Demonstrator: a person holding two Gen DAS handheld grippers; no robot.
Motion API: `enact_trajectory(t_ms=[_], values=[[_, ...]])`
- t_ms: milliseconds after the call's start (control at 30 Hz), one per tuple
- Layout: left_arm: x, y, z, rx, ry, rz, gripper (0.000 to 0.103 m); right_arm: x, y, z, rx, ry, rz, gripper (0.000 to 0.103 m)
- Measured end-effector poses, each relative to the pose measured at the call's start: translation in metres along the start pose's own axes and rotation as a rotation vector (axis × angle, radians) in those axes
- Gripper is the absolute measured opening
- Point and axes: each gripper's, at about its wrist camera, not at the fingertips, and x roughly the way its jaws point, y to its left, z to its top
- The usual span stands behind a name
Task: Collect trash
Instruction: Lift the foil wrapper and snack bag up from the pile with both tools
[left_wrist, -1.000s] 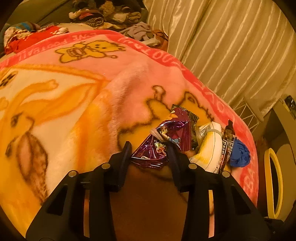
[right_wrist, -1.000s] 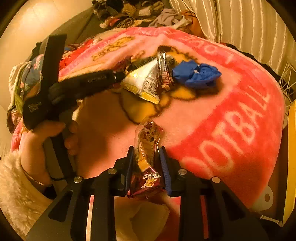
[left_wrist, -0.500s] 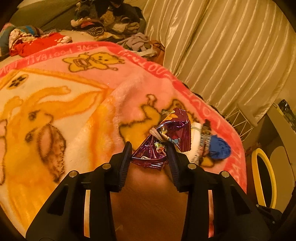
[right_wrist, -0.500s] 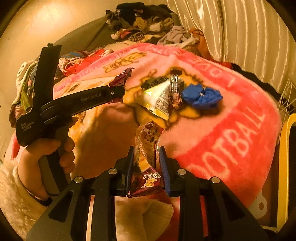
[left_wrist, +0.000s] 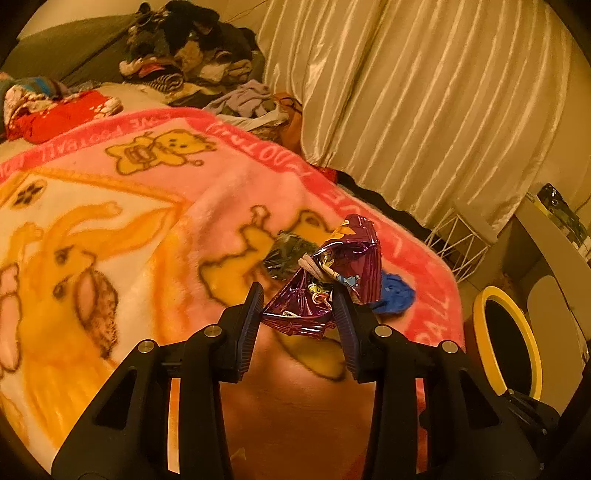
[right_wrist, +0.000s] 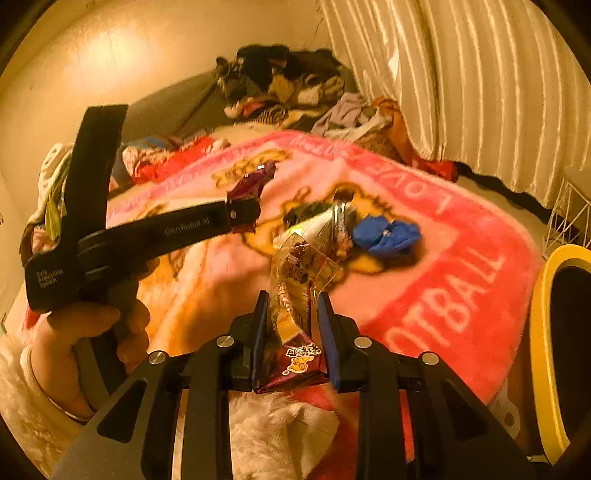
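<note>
A: What is the left gripper (left_wrist: 298, 308) carrying?

B: It is clamping a crumpled purple foil wrapper (left_wrist: 332, 273) between its narrowed jaws. The pads are pressing on the wrapper's lower part, and the rest is sticking up and forward past the fingertips, above the pink blanket (left_wrist: 110, 229).

A: And the right gripper (right_wrist: 291, 321)?

B: It is gripping a clear snack wrapper (right_wrist: 299, 291) with brown print and a maroon end. The jaws are standing narrow, squeezing it on both sides. The maroon end is hanging back toward the camera between the fingers, and the clear end is poking up past the tips.

A: Is any trash lying loose?

B: Yes. In the right wrist view a white and yellow packet (right_wrist: 317, 225) is lying on the blanket just beyond the held wrapper, with a crumpled blue piece (right_wrist: 386, 234) right beside it. Both are sitting apart from either gripper. From the left wrist view the blue piece is peeking out behind the purple wrapper, and a dark wrapper (left_wrist: 284, 251) is lying just past the fingertips.

A: Where is the left gripper showing in the right view?

B: On the left, held by a hand (right_wrist: 81, 332) in a fluffy white sleeve (right_wrist: 22, 398), with purple foil at its tip.

A: Anything beside the bed?

B: A yellow-rimmed bin (right_wrist: 543, 332) is standing at the right edge.
</note>
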Motion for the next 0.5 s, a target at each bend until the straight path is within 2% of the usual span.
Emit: enact_trajectory(t_ms=[500], values=[[-0.014,-0.043,0.000,0.080,-0.019,-0.055,0.031,-0.041,-0.028,0.002,0.046,-0.094,-0.060,0.025]])
